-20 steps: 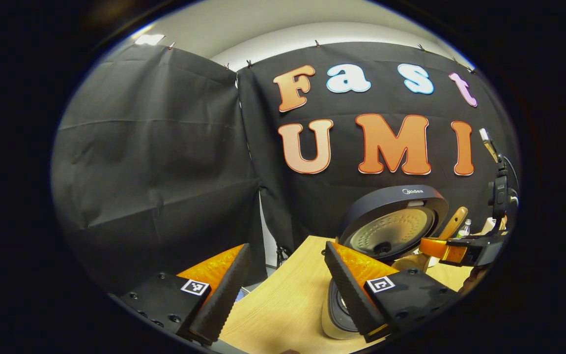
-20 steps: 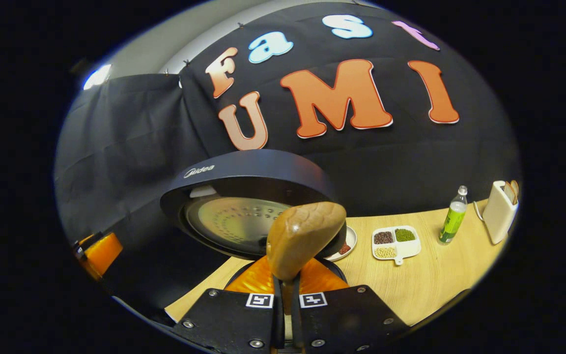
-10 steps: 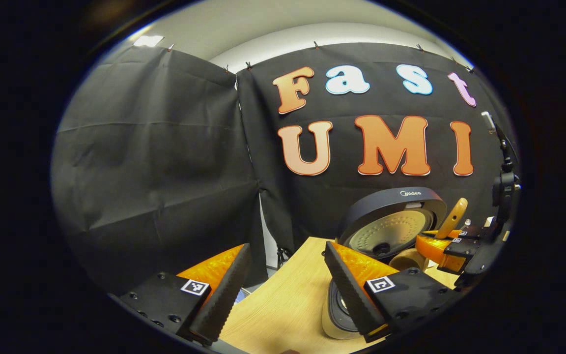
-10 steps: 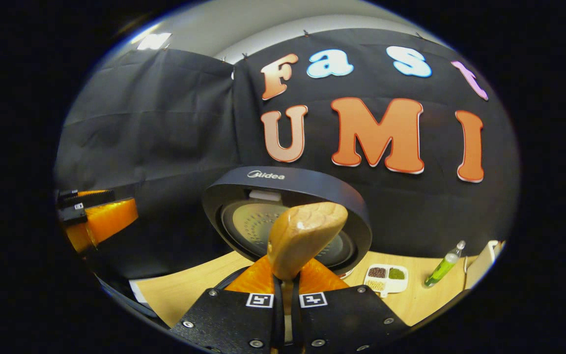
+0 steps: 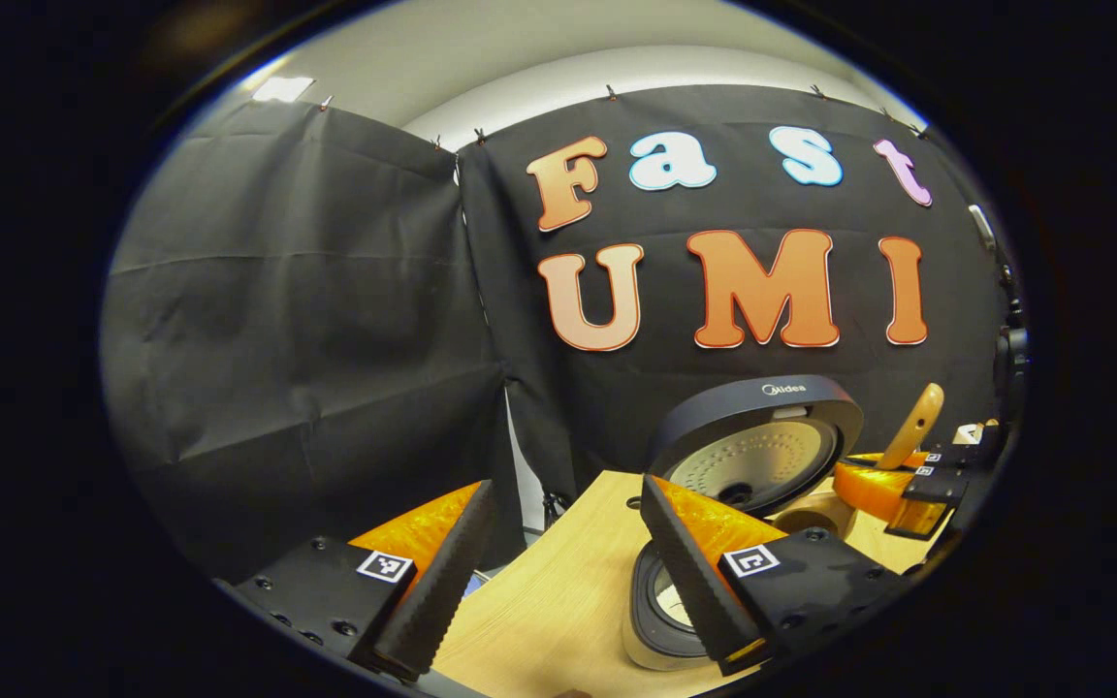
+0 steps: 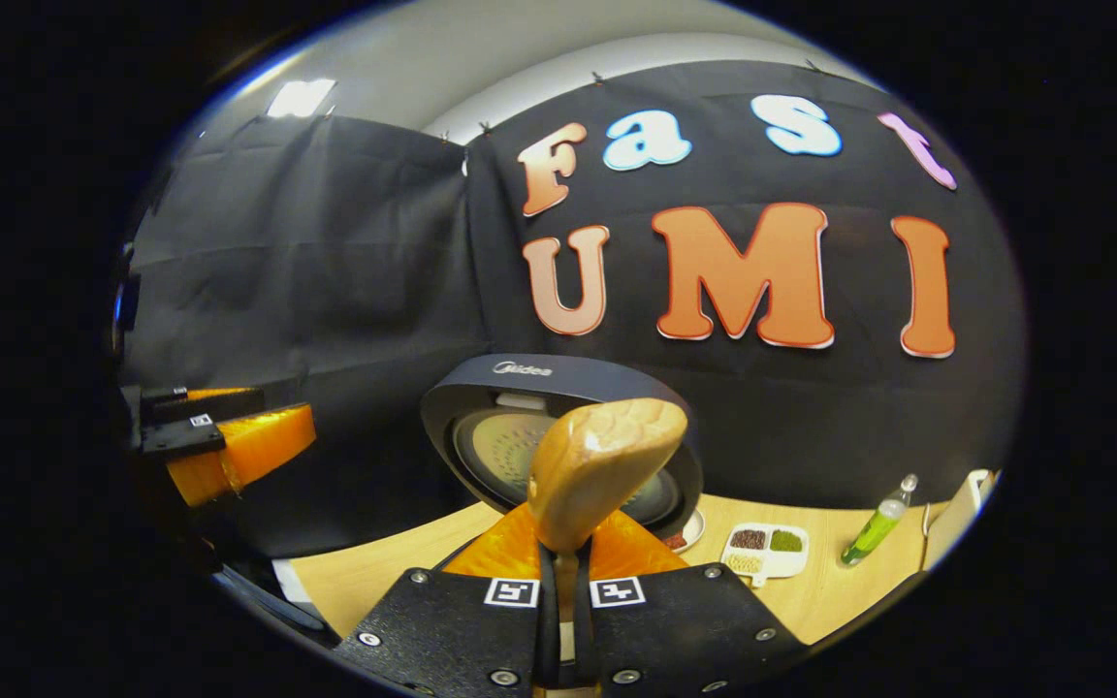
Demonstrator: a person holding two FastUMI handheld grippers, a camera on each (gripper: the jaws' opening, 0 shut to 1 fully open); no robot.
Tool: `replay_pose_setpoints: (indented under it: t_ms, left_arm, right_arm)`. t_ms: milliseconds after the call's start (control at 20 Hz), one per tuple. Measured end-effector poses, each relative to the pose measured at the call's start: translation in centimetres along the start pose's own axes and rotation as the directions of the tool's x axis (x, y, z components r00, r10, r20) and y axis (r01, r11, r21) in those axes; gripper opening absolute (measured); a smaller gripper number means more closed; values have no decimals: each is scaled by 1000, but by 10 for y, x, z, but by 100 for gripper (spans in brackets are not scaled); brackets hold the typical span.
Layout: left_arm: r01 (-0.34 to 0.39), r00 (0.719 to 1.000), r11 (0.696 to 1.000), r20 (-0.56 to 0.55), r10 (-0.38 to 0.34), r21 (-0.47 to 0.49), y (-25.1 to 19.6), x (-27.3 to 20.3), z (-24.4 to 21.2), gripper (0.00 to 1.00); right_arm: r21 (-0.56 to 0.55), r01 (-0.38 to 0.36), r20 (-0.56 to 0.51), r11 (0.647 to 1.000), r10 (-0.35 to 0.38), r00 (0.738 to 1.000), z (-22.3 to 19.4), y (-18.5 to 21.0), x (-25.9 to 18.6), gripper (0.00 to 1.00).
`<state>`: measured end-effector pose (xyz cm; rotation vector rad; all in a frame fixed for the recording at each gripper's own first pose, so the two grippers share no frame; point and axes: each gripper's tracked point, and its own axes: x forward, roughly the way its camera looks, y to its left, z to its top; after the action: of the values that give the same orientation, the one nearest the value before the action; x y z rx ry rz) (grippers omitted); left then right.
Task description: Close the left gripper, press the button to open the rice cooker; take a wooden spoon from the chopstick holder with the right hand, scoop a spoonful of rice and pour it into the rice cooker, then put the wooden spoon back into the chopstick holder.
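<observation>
At right tongs (image 6: pixel 558 620): closed tight on the handle of the wooden spoon (image 6: pixel 602 465); bowl held upright in front of the rice cooker (image 6: pixel 558 436).
Left tongs (image 5: pixel 558 572): spread wide apart, nothing gripped; held above the edge of the surface (image 5: pixel 558 601).
Rice cooker: lid raised; set on the surface; pot partly hidden behind a left finger (image 5: pixel 685 572).
Sectioned dish (image 6: pixel 764 551): grains noted in compartments, right of the cooker.
Green bottle (image 6: pixel 874 528): upright, just beside the dish.
Spoon contents: cannot be told.
</observation>
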<state>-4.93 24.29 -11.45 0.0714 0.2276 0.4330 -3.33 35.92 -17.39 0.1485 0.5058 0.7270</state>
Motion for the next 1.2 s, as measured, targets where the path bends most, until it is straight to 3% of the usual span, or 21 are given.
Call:
replay_pose_setpoints:
  t_ms: [50, 250, 500, 850, 1200]
  left_arm:
    - [5, 1000, 1000, -2, -5, 0, -5, -2, 0, 100]
    - [28, 999, 1000, -17, -28, -2, -27, -5, -2, 99]
    - [81, 997, 997, -17, -80, 12, -64, -9, 3, 94]
    - [159, 986, 987, -52, -159, 13, -114, -15, -2, 94]
    - [215, 976, 976, -43, -213, 45, -149, -28, -1, 94]
  right_arm:
    - [36, 17, -18, 999, -17, 1000, -2, -11, -8, 5]
    - [149, 111, -48, 983, -105, 993, -5, -66, -41, 5]
    - [203, 253, -94, 946, -239, 967, -23, -132, -92, 5]
    - [266, 477, -239, 838, -422, 874, -91, -219, -165, 5]
    - [295, 597, -298, 746, -521, 799, -124, -268, -219, 5]
